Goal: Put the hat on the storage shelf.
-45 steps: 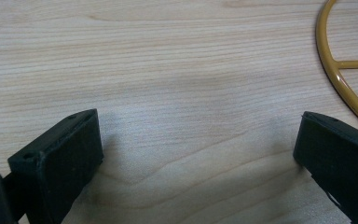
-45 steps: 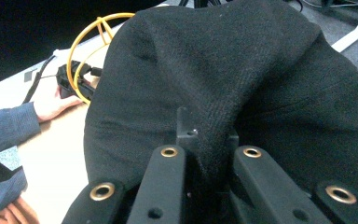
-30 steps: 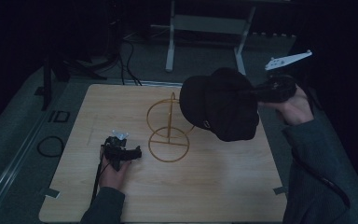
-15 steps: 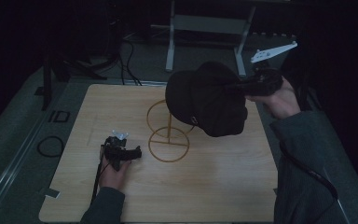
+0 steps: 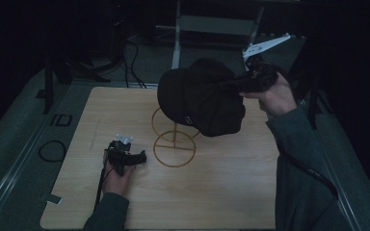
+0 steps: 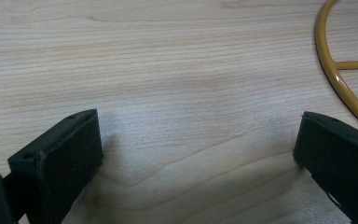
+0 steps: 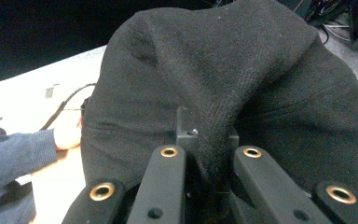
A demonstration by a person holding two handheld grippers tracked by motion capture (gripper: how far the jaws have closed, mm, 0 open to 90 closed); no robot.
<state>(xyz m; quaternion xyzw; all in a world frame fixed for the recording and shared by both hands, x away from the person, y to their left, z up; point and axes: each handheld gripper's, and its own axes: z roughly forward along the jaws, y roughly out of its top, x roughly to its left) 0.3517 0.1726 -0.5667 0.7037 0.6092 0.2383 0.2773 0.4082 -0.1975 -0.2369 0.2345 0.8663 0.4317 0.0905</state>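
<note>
Right gripper view — black wool cap [image 7: 223,84], bunched fold between clamped jaws.

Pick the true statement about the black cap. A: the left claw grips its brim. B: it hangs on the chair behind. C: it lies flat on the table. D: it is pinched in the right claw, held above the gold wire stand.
D: the right claw pinches a fold of the black cap above the gold wire stand.

A dim room: light wooden table [image 5: 231,192], grey floor [image 5: 19,139], black cables [image 5: 132,53] behind.
</note>
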